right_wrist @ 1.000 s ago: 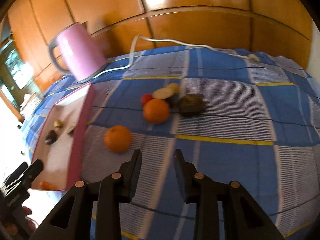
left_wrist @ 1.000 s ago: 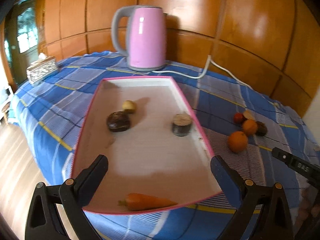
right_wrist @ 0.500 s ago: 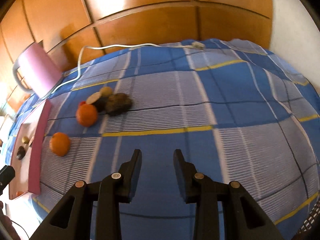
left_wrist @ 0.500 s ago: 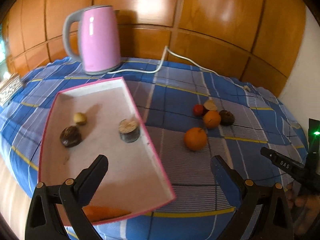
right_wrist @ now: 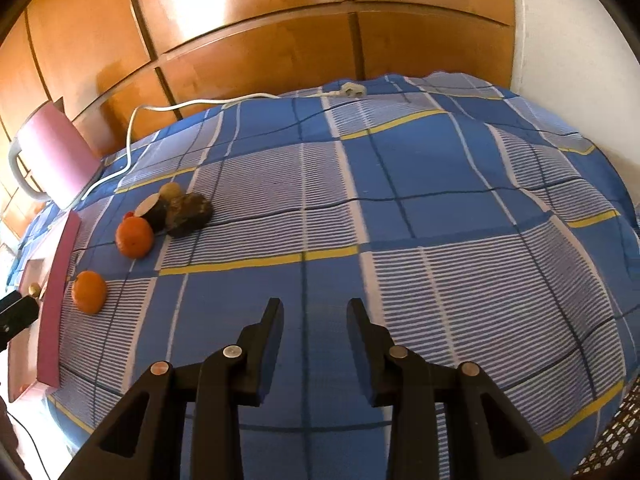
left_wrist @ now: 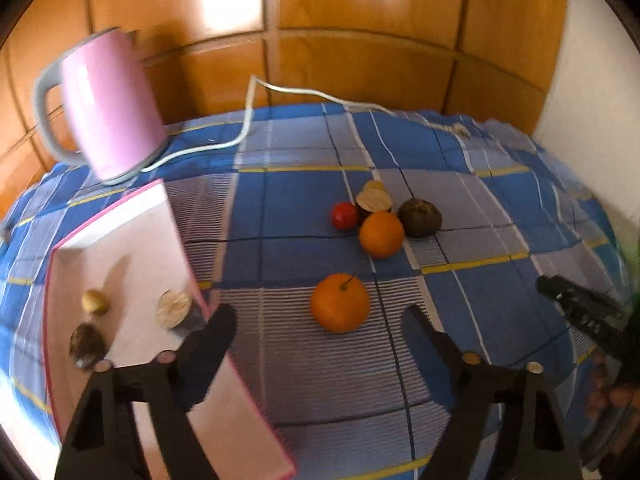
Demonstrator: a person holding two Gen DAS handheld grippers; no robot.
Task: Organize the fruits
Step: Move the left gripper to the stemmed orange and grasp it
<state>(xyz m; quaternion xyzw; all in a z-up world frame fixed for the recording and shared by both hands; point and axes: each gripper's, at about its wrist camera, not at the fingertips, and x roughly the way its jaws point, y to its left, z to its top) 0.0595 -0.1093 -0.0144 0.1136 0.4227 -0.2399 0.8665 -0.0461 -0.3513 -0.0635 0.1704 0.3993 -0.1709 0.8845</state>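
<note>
My left gripper hovers over the blue checked cloth, and its jaws are closing. An orange lies on the cloth just ahead of the gap, and neither pad touches it. Behind it is a cluster: a second orange, a small red fruit, a cut round piece and a dark round fruit. The pink-rimmed tray on the left holds a small yellowish fruit, a dark fruit and a cut piece. My right gripper stands narrowly open over bare cloth, holding nothing.
A pink kettle stands at the back left, and its white cord trails across the cloth. Wooden panels close off the back and a white wall the right. The right wrist view shows the fruit cluster and the tray far left.
The left view has swung from the tray to the fruits on the cloth, and its jaws have narrowed. The right gripper has moved rightward, away from the fruits, with its gap unchanged.
</note>
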